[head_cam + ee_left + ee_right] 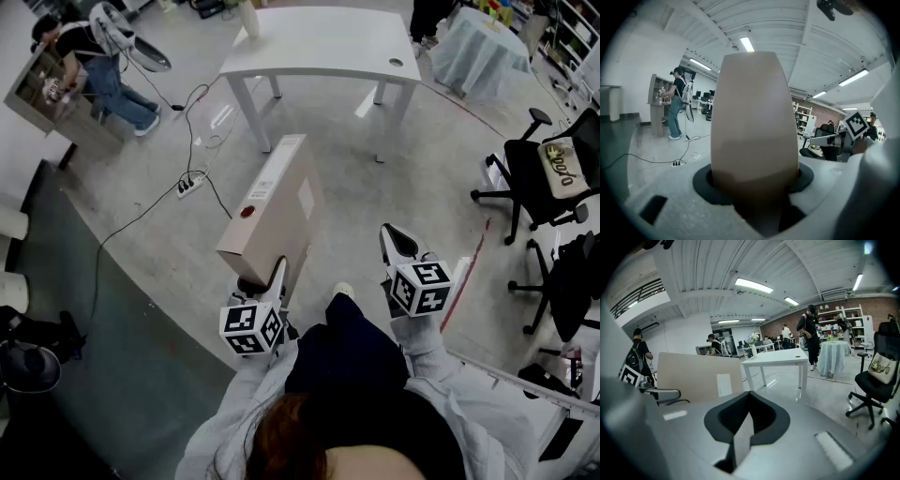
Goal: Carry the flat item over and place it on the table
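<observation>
While left gripper clamped flat beige cardboard box mid-carry, right gripper sat w/ jaws together, empty; next likely reqd approach to white rectangular table, box laid flat

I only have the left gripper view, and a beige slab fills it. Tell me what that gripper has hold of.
Observer: The left gripper is clamped on the near end of a flat beige box. The box is carried on edge above the floor, with a red dot on its narrow side.
Operator: Report the right gripper's jaws.
Observer: The right gripper has its jaws together with nothing between them. It is beside the box and not touching it.
Operator: Give me the table.
Observer: The white table stands straight ahead, beyond the far end of the box. The box is not over it yet.
</observation>
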